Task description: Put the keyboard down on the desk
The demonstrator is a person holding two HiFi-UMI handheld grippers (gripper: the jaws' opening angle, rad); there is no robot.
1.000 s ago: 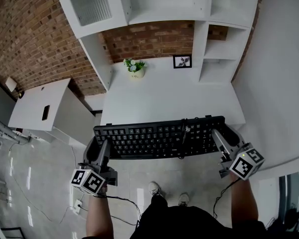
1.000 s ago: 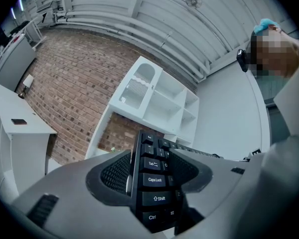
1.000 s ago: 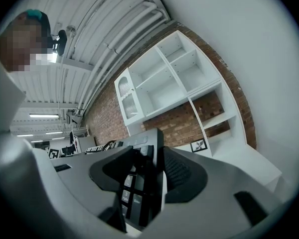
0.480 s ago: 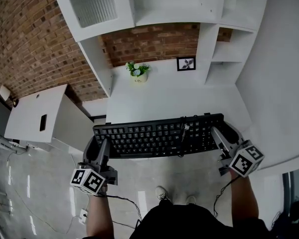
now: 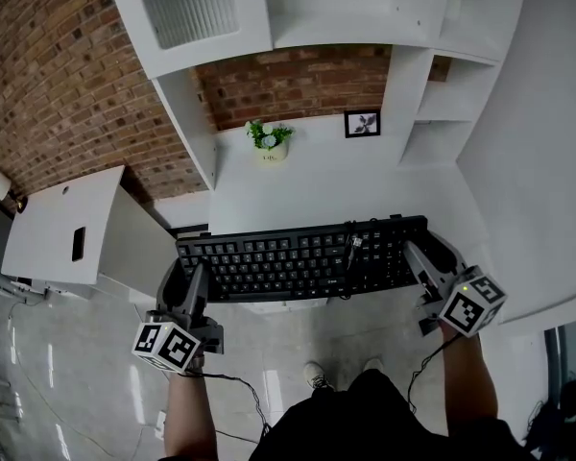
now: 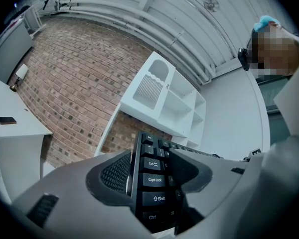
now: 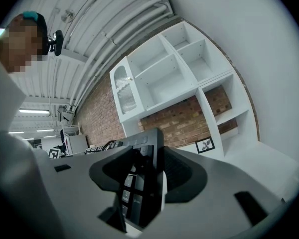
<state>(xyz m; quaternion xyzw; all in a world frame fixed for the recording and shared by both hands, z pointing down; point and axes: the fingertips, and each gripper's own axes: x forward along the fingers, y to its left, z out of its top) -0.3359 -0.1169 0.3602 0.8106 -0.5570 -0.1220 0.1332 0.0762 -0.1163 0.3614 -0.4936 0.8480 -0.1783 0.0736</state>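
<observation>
A black keyboard (image 5: 302, 262) is held level in the air over the front edge of the white desk (image 5: 317, 185). My left gripper (image 5: 185, 281) is shut on its left end, where the Caps Lock and Shift keys (image 6: 152, 180) sit between the jaws. My right gripper (image 5: 424, 257) is shut on its right end, the keyboard (image 7: 142, 180) clamped edge-on between the jaws. A cable end (image 5: 353, 248) lies across the keys.
A small potted plant (image 5: 267, 138) and a framed picture (image 5: 362, 123) stand at the back of the desk under white shelves (image 5: 298, 8). A brick wall (image 5: 67, 75) runs behind. A low white side table (image 5: 62, 229) with a dark phone (image 5: 78, 243) stands at left.
The keyboard and both grippers have moved a little forward toward the desk. Both grips are unchanged.
</observation>
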